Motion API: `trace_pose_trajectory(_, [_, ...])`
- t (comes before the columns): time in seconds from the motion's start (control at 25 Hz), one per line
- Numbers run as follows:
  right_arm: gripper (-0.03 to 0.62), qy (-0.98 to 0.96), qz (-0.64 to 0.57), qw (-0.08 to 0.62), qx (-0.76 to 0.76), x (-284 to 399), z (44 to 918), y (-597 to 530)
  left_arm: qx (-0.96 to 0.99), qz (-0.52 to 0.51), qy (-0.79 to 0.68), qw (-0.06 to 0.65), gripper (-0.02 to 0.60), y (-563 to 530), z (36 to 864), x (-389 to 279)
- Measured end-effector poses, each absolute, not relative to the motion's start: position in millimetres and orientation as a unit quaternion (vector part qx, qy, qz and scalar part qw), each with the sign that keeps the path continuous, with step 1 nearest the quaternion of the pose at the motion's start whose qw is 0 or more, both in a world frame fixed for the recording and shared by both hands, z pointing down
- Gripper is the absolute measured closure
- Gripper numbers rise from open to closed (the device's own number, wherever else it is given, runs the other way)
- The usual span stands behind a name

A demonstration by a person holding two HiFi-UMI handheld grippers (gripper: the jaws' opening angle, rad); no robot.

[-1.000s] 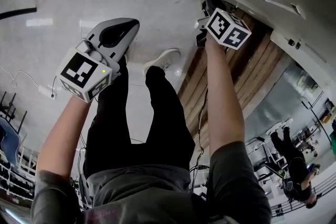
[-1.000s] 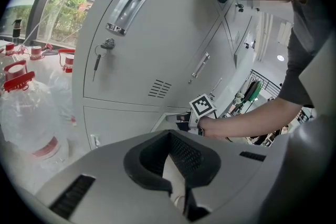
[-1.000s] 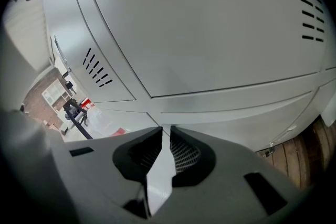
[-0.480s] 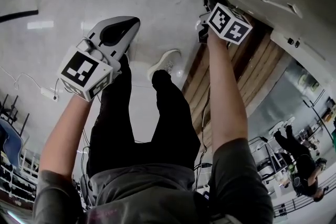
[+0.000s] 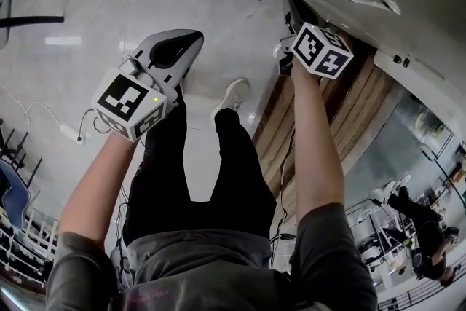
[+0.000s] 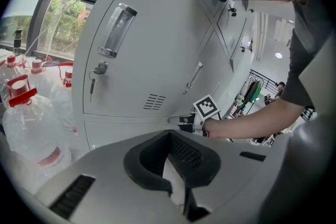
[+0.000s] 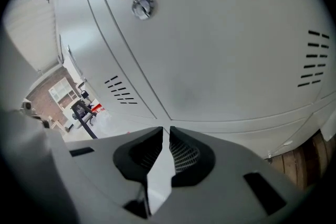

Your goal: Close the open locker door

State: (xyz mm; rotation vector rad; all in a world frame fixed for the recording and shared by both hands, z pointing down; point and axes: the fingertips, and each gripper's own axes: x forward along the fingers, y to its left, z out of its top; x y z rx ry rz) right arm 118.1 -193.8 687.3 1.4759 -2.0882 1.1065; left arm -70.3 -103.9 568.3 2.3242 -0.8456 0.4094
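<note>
1. The grey sheet-metal locker door [image 7: 220, 50] is being faced directly by the right gripper [image 7: 164, 132], with the door's lower corner seam lying just beyond the fingertips. Whether it is actually being touched cannot be told.
2. The right gripper's jaws are being held together with nothing between them. The jaws of the left gripper [image 6: 169, 136] are likewise being kept closed and empty, with the lockers well beyond its fingertips.
3. Little is being changed over the last second: the right gripper is being kept low at the door's bottom edge, while the left gripper is being shifted only slightly.
4. In the left gripper view the door panels are being seen lying nearly flush with one another, so the push is being judged as almost finished. Latching cannot be confirmed.
5. The clear plastic bottles with red caps [image 6: 26, 113] are being left untouched, to the left of the left fingers.
</note>
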Motion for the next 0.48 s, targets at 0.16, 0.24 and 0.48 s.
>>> trace_pose_trajectory(0.16, [0.548, -0.767, 0.372, 0.166, 0.496, 104, 649, -185, 0.886, 0.146, -0.329, 0.293, 0.568, -104, 545, -68])
trace_pose_trajectory(0.24, [0.551, -0.778, 0.367, 0.159, 0.484, 97, 625, -174, 0.888, 0.143, -0.334, 0.282, 0.568, -102, 526, -69])
trace_pose_trajectory(0.48, [0.557, -0.813, 0.344, 0.144, 0.447, 82, 530, -140, 0.893, 0.118, -0.349, 0.258, 0.568, -94, 455, -69])
